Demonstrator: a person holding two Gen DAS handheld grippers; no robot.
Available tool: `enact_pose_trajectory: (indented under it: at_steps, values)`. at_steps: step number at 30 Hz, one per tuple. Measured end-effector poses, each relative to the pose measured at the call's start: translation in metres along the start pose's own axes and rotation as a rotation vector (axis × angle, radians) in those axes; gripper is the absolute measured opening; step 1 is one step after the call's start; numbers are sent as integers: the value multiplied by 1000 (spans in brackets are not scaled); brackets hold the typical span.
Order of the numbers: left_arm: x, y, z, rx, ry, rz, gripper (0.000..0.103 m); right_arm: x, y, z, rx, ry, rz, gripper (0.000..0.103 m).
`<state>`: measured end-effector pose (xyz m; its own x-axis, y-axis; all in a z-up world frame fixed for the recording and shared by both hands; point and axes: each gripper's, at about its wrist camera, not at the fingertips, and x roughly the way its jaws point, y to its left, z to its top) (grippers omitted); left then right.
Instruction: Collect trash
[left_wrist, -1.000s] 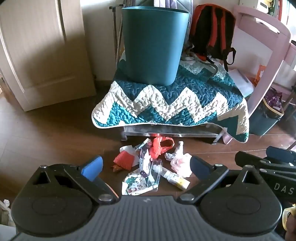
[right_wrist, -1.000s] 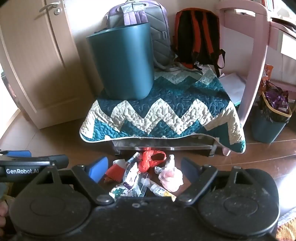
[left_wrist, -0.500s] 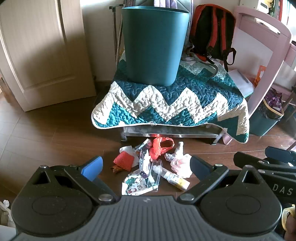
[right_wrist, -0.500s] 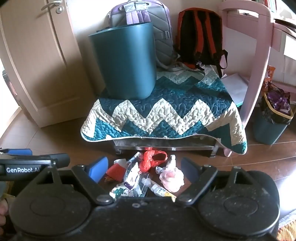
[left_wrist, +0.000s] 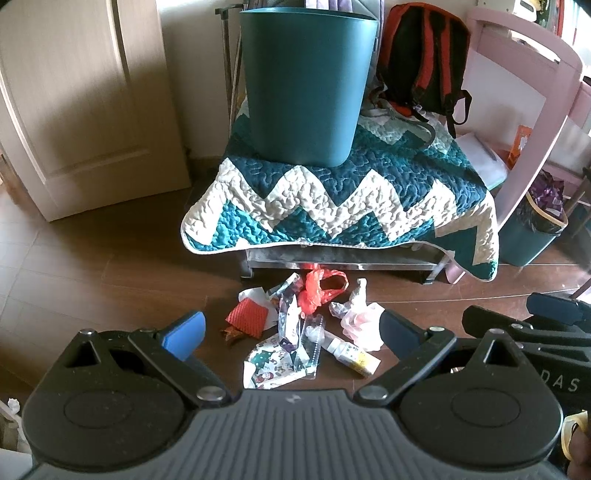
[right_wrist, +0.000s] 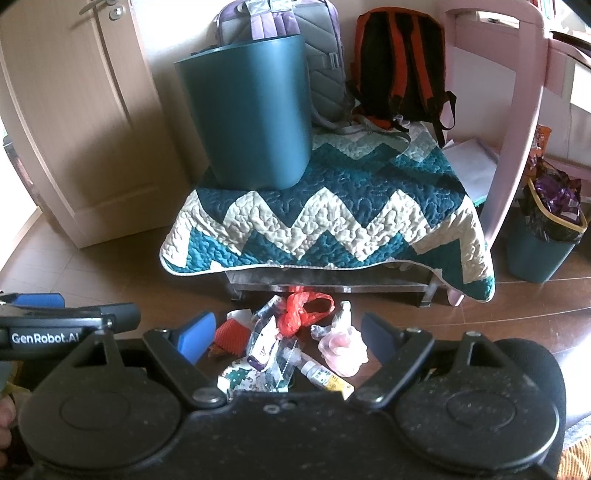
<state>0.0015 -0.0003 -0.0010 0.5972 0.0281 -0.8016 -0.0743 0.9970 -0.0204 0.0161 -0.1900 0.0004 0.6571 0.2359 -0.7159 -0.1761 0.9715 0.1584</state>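
On the quilt (left_wrist: 343, 206) stands a teal bin (left_wrist: 304, 81), contents hidden; both grippers' jaws spread, empty.

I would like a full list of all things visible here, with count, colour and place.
trash bin: 1, teal, on the quilt
quilt: 1, teal and white zigzag, over a low table
backpacks: 1 black-orange, 1 purple-grey, behind the bin
lined bin: 1, teal, floor at right
trash pile: mixed wrappers, red bag, small bottle, floor before the table
door: 1, beige, left
left gripper: fingers open
right gripper: fingers open
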Motion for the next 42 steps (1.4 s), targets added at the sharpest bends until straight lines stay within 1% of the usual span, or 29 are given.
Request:
enact_pose_trajectory:
  at_steps: [5,11,16,18,33,42]
  values:
    - [0,0,1,2,-4,-2,101,0,1,-1,0,-2,-3,86]
    - [-5,-2,1,6,-37,2,101,-2,2,0,-3,-10,-5,86]
    - [-17,-5,4,22,-114,2,101,-9,3,3,-14,-33,-10,86]
    - [-20,-6,5,25,-127,2,101,-12,4,4,-23,-50,-14,86]
    - [-22,2,10,10,-138,-6,101,-17,9,3,-44,-72,-28,86]
    - [-17,7,10,-4,-134,-15,101,-15,8,4,-45,-63,-33,86]
